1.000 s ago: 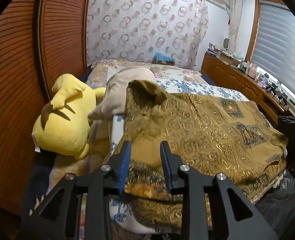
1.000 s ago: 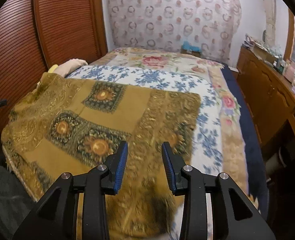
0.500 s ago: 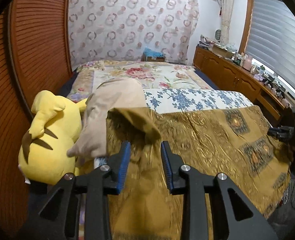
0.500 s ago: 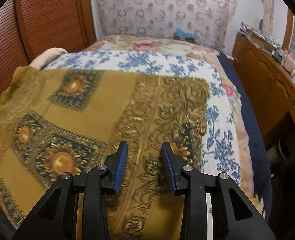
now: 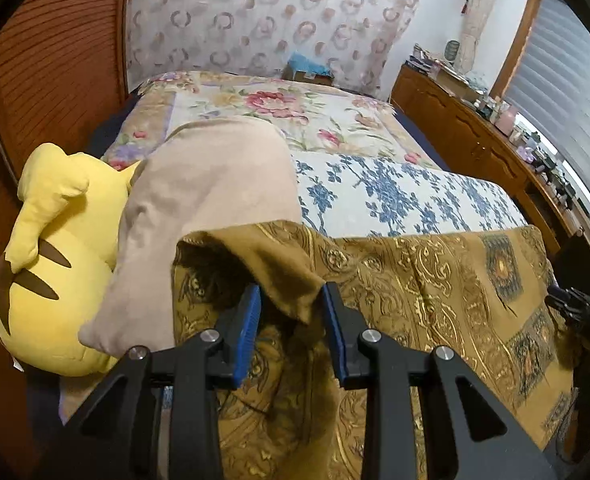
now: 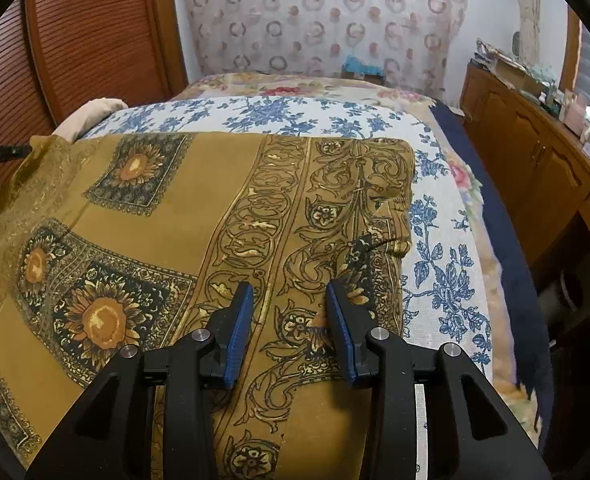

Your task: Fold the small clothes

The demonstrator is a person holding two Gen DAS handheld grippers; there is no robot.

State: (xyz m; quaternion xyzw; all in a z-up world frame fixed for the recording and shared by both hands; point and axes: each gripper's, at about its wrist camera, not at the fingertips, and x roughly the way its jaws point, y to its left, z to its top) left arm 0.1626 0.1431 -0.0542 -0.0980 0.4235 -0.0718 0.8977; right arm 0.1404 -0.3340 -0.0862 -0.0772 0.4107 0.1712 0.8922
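A mustard-gold cloth [image 5: 435, 280] printed with scrolls and sunflower squares lies spread across the near part of the bed. Its far left corner is flipped back into a flap [image 5: 271, 264] that rests against a beige pillow [image 5: 211, 208]. My left gripper [image 5: 291, 312] is open, and the tip of that flap hangs between its blue pads without being pinched. In the right wrist view the same cloth [image 6: 199, 200] lies flat. My right gripper [image 6: 289, 308] hovers just above its ornate right border, its jaws opening and nothing gripped between them.
A yellow plush toy [image 5: 51, 264] lies left of the pillow against a wooden slatted wall [image 5: 55, 60]. A blue-flowered bedspread [image 6: 439, 248] shows beyond the cloth's right edge. A wooden dresser [image 6: 535, 152] crowded with small items runs along the right side.
My left gripper has slid left and forward over the cloth up to the flipped corner, which now sits between its jaws. My right gripper has sunk closer to the cloth's border and widened slightly.
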